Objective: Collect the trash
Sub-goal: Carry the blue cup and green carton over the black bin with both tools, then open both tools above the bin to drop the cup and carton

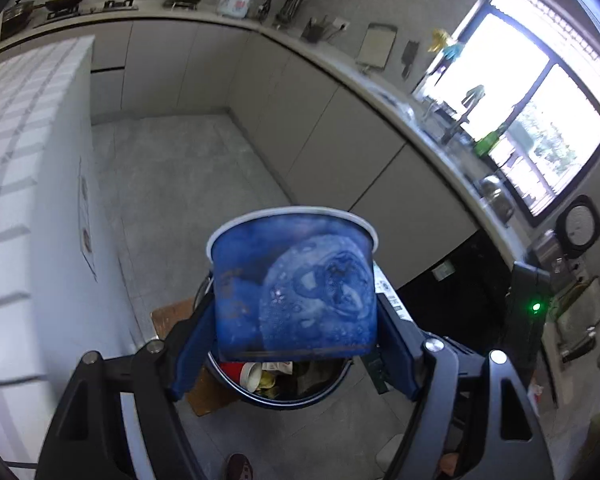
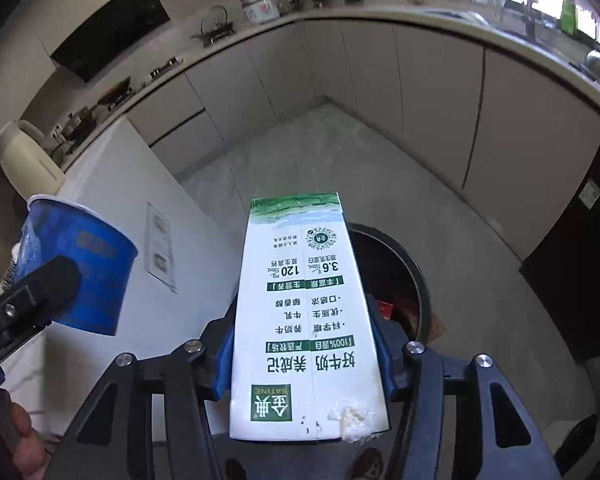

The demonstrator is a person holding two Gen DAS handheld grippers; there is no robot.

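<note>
My left gripper (image 1: 296,304) is shut on a blue paper cup (image 1: 296,292) with a white rim, and holds it over a round black trash bin (image 1: 284,394) on the floor. Inside the bin lie a red can, a white cup and scraps. My right gripper (image 2: 304,320) is shut on a white and green milk carton (image 2: 306,320) with printed text. The carton hangs above the same bin (image 2: 416,276), whose far rim shows behind it. In the right wrist view the blue cup (image 2: 80,268) and the left gripper's finger (image 2: 40,284) appear at the left.
A white tiled island (image 1: 28,160) stands at the left. Grey cabinets under a curved counter (image 1: 340,68) with kitchenware run along the back and right, below a bright window (image 1: 532,112). A dark appliance (image 2: 580,260) stands right of the bin. Shoes (image 2: 366,466) show on the grey floor.
</note>
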